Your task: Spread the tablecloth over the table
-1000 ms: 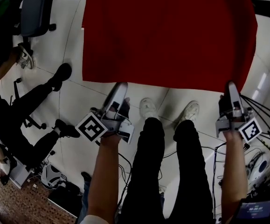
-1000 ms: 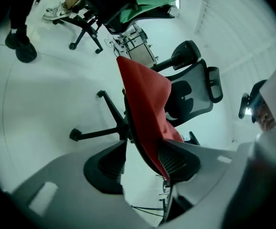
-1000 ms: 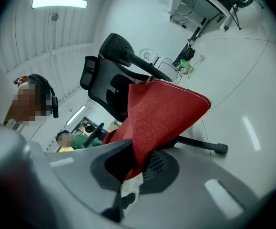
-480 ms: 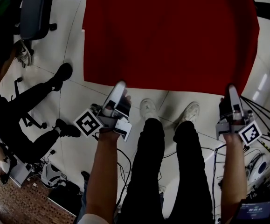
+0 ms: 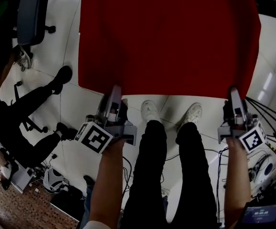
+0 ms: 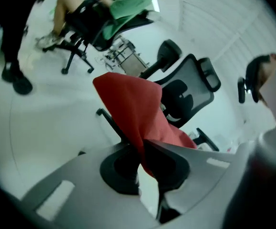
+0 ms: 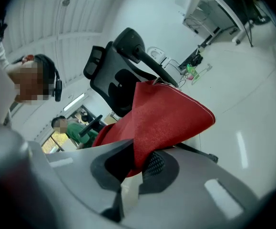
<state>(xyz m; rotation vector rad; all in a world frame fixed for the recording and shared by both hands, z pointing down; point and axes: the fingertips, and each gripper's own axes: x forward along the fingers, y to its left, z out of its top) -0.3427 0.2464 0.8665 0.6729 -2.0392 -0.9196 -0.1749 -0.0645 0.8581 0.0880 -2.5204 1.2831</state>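
The red tablecloth (image 5: 166, 37) covers the table ahead of me, and its near edge hangs toward my legs. My left gripper (image 5: 114, 90) is at the near left part of that edge. Its jaws are closing, and a fold of the tablecloth (image 6: 130, 104) is pinched between them in the left gripper view (image 6: 142, 149). My right gripper (image 5: 233, 92) stays shut on the near right corner. There the tablecloth (image 7: 168, 118) rises out of the jaws (image 7: 140, 161) in a stiff peak.
A dark office chair (image 5: 33, 11) stands at the table's far left. A seated person's black-clad legs (image 5: 28, 113) stretch across the floor at left. My own legs and white shoes (image 5: 151, 111) stand between the grippers. Cables (image 5: 266, 118) and equipment lie at the right.
The left gripper has shifted a little left, rolled and closed onto the cloth's near edge. The cloth's near left corner has spread slightly outward. The right gripper has kept its hold.
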